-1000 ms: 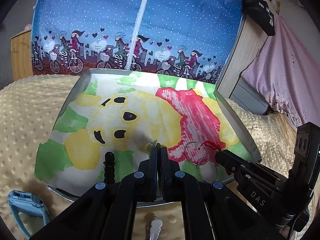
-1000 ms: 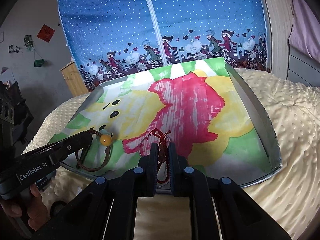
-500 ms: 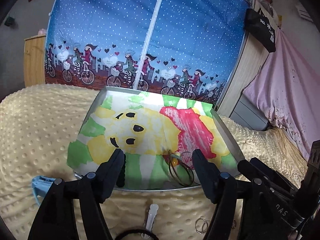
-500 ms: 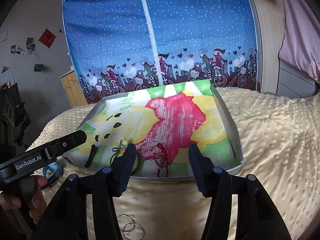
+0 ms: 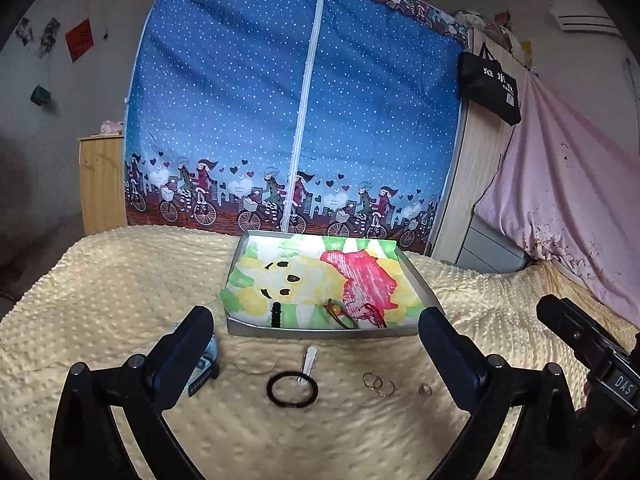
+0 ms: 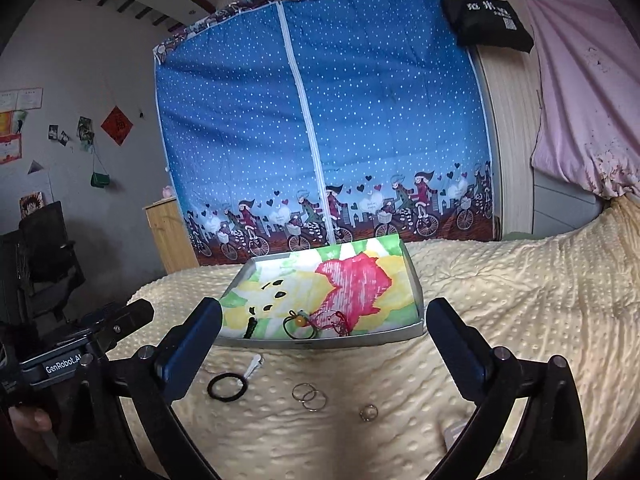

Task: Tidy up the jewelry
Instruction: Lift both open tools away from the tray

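Left tool (image 5: pixel 316 334): fingers spread wide apart, empty, held above the cream dotted bed blanket (image 5: pixel 120 280).
Right tool (image 6: pixel 324 328): fingers likewise wide apart, empty.
Shallow metal tray with painted paper lining (image 5: pixel 320 333): on the blanket; along its near edge lie a black hair clip (image 5: pixel 275 315), a green cord bracelet with an orange bead (image 6: pixel 298 323) and a red string bracelet (image 6: pixel 336 320).
Blanket in front of tray: black elastic hair band (image 5: pixel 292 389) touching a white clip (image 5: pixel 308 362); two linked silver hoops (image 6: pixel 309 396); small silver ring (image 6: pixel 368 412), apart from the hoops.

"GenRobot.AI" marks the left tool (image 6: pixel 64 364) ("DAS" the right tool (image 5: pixel 622 384)).
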